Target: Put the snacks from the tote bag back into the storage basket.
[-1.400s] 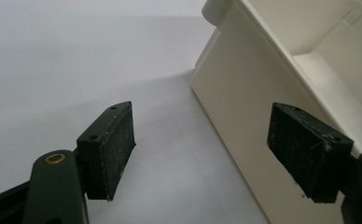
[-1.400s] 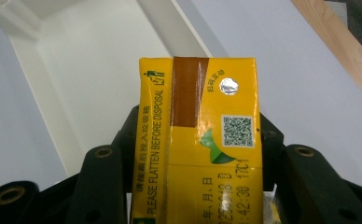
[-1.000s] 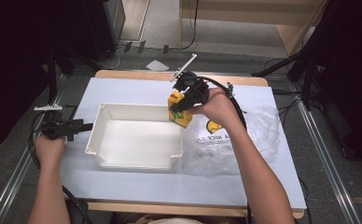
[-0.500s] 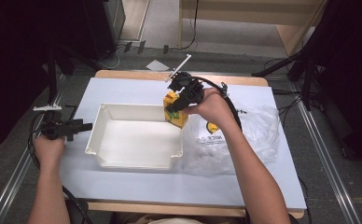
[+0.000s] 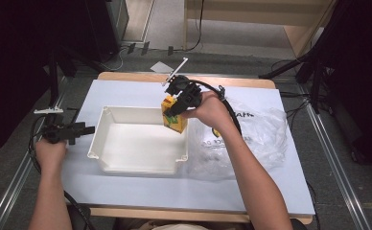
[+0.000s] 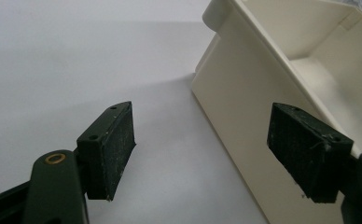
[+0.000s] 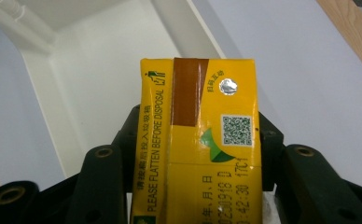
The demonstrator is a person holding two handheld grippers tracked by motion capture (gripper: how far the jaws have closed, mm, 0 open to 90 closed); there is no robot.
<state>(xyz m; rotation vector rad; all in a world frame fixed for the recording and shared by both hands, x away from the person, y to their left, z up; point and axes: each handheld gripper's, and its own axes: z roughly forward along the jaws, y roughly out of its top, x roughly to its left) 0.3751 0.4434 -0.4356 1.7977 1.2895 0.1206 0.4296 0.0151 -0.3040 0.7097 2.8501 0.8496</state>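
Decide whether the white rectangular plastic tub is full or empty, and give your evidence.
Empty. The white rectangular plastic tub shows only bare floor inside; the yellow drink carton is at its far right corner, clamped in the right gripper.

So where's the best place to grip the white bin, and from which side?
By a side wall at the rim: bin is open-topped and thin-walled. The open left gripper could come from the left, one pad inside, one outside.
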